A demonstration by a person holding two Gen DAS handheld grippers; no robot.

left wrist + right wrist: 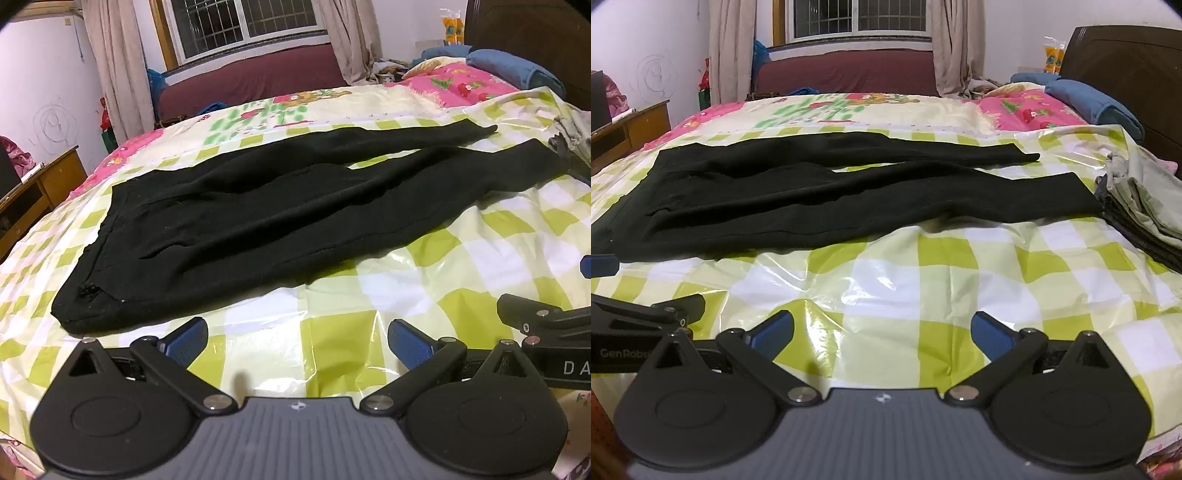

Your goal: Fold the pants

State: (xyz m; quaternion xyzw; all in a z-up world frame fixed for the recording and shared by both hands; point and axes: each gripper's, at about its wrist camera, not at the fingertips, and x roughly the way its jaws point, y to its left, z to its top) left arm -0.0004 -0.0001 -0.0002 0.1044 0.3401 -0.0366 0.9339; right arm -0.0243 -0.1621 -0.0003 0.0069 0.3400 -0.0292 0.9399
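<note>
Black pants (pixel 258 218) lie flat and spread out on the bed, waistband to the left, both legs running to the right; they also show in the right wrist view (pixel 820 199). My left gripper (pixel 297 341) is open and empty, hovering over the sheet just in front of the waistband's near corner. My right gripper (pixel 882 332) is open and empty, over the checked sheet in front of the near leg. Each gripper's body shows at the edge of the other's view.
The bed has a green-and-white checked plastic sheet (pixel 923 266). A stack of folded clothes (pixel 1145 210) lies at the right by the leg ends. A blue pillow (pixel 1097 99) and dark headboard (pixel 1126 74) are at the far right. A wooden cabinet (pixel 40 192) stands left.
</note>
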